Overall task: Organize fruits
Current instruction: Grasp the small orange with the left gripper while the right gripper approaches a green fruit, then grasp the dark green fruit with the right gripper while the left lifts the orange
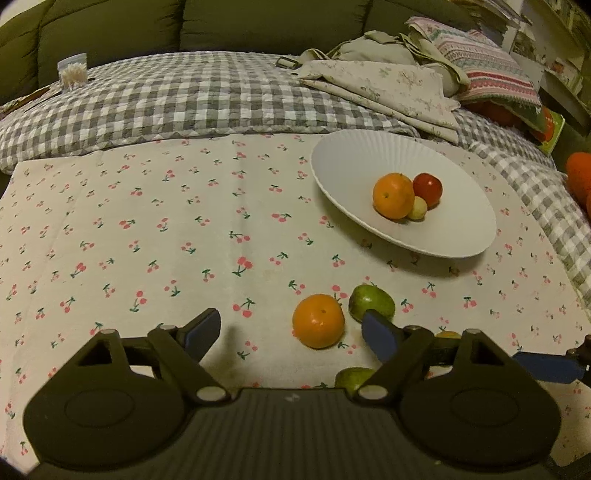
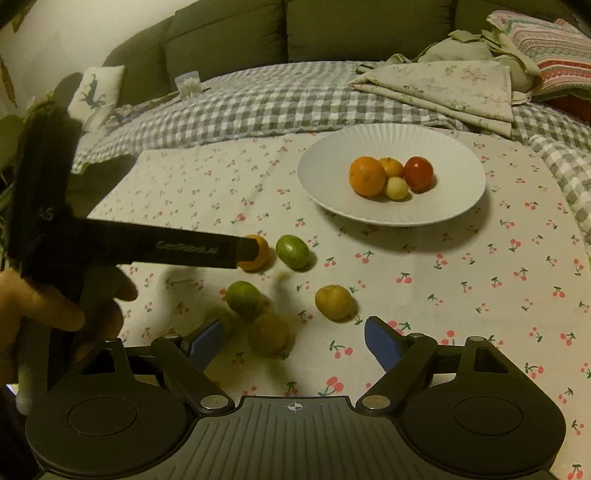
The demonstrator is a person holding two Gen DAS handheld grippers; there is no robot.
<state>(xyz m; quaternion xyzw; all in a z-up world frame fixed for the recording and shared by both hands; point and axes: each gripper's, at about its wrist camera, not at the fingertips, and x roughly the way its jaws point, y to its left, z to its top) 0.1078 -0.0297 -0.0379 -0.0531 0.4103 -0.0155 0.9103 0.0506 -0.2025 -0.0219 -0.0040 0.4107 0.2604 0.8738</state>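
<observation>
Both wrist cameras look forward and downward over their own fingers, from near the cherry-print cloth [image 1: 147, 229], toward the far sofa [image 2: 332, 29]. Both share the white plate [image 1: 354, 155] at far right and loose fruit nearby; the right view sits further right.

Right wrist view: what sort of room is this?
Most likely a living room at home: a green sofa behind, a checked quilt and pillow on it, and a cherry-print cloth with a plate of fruit.

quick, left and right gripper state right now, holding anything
left gripper: open, holding nothing; a loose orange lies on the cloth between its fingers.
right gripper: open, holding nothing; above the loose fruit.
</observation>
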